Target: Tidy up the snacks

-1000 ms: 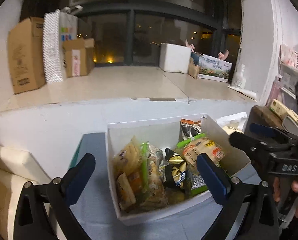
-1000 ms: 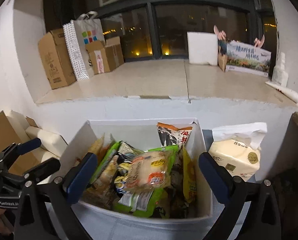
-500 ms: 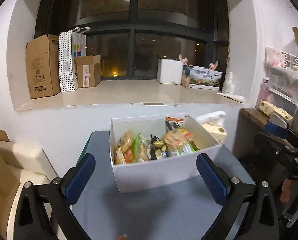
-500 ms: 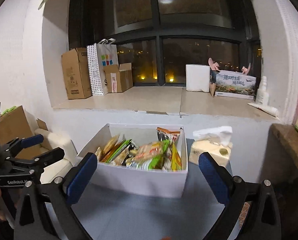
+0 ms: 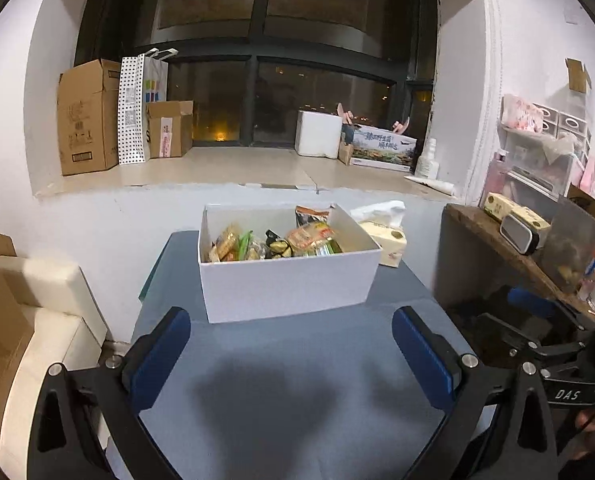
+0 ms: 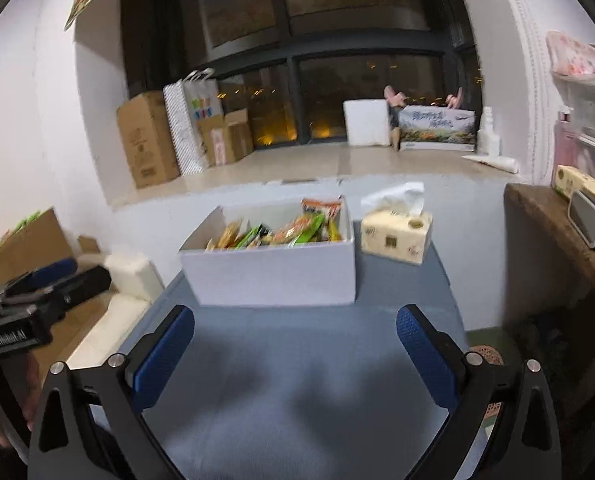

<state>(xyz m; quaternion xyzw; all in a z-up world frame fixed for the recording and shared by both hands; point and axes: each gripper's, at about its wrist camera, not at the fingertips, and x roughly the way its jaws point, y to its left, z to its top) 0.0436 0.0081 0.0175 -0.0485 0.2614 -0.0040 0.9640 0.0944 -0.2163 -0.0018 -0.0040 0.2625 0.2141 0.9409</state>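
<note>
- This looks like a room in a home, at night: the big window (image 5: 257, 92) is dark.
- Cardboard boxes (image 5: 85, 116) and a paper bag (image 5: 137, 108) stand on the wide window sill (image 5: 225, 168).
- A tissue box (image 6: 395, 236) sits on the desk (image 5: 297, 380).
- A cream cushion (image 5: 45, 292) lies on the left.

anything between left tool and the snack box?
Nothing: only bare blue-grey tabletop between the open left tool and the white snack box, per left wrist view.

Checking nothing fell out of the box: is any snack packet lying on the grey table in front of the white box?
No, the grey table in front of the white cardboard box is bare, and the snack packets all sit inside it.
</note>
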